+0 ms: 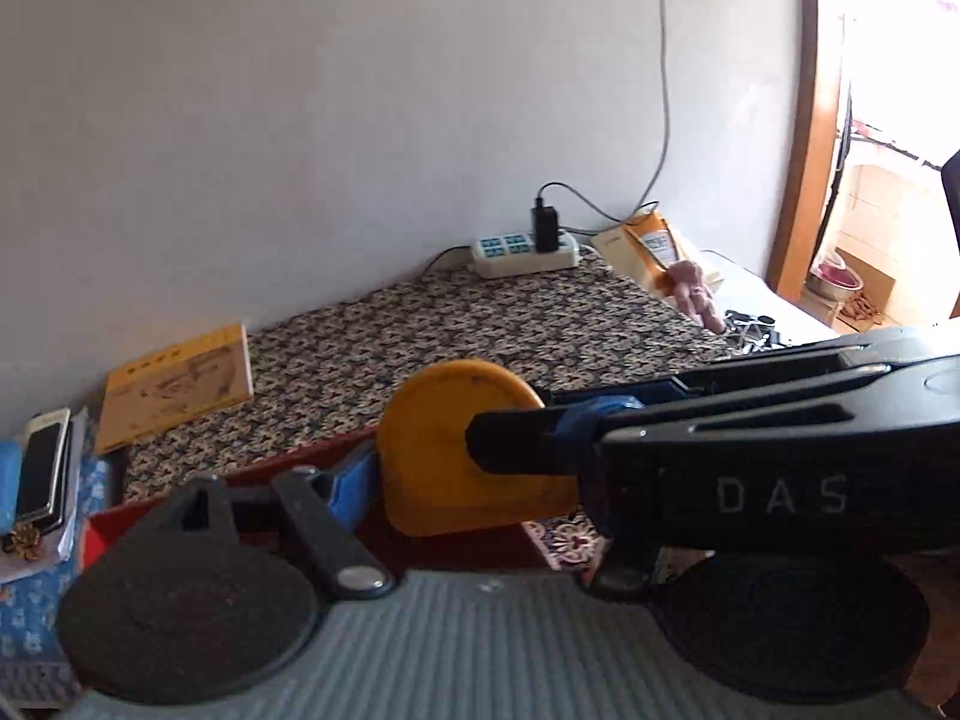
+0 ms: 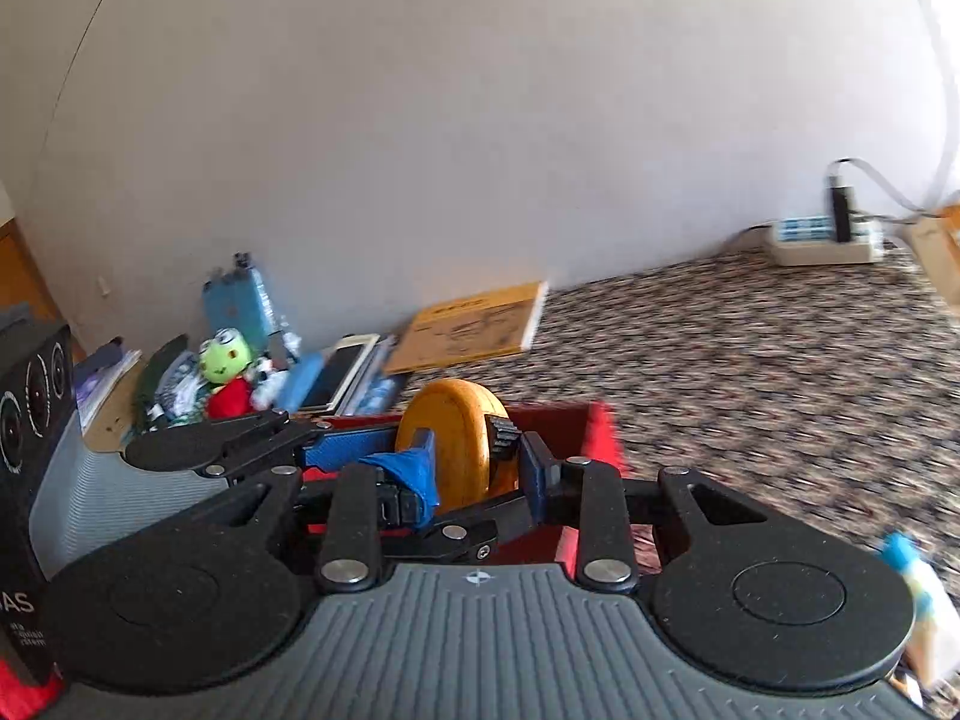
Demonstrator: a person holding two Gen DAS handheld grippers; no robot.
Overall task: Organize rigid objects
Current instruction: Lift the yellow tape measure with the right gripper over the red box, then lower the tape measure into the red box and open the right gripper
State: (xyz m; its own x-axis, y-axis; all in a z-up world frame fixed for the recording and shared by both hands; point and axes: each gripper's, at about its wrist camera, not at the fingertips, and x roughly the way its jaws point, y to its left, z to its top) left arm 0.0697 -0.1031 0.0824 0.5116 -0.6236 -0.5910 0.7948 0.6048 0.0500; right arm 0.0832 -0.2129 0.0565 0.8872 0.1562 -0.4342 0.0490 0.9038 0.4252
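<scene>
A yellow round disc point(image 1: 444, 414) point(image 2: 462, 420) hangs just above an open red box point(image 1: 180, 501) point(image 2: 576, 429). My left gripper point(image 1: 474, 468) is closed on it by the rim: its blue left pad point(image 1: 348, 480) presses the disc's left edge, while its right finger is hidden behind the other tool. My right gripper point(image 2: 462, 462) grips the same disc by its flat faces, a blue-taped finger point(image 2: 408, 480) on one side and a ridged black pad point(image 2: 504, 438) on the other. In the left wrist view the right tool's black body point(image 1: 750, 468) crosses in from the right.
A patterned cloth point(image 1: 480, 324) covers the table. On it lie a yellow book point(image 1: 180, 390) point(image 2: 474, 324) and a power strip point(image 1: 522, 252) by the wall. A phone point(image 1: 45, 468), a green frog toy point(image 2: 228, 360) and clutter crowd the left. A hand point(image 1: 696, 291) rests far right.
</scene>
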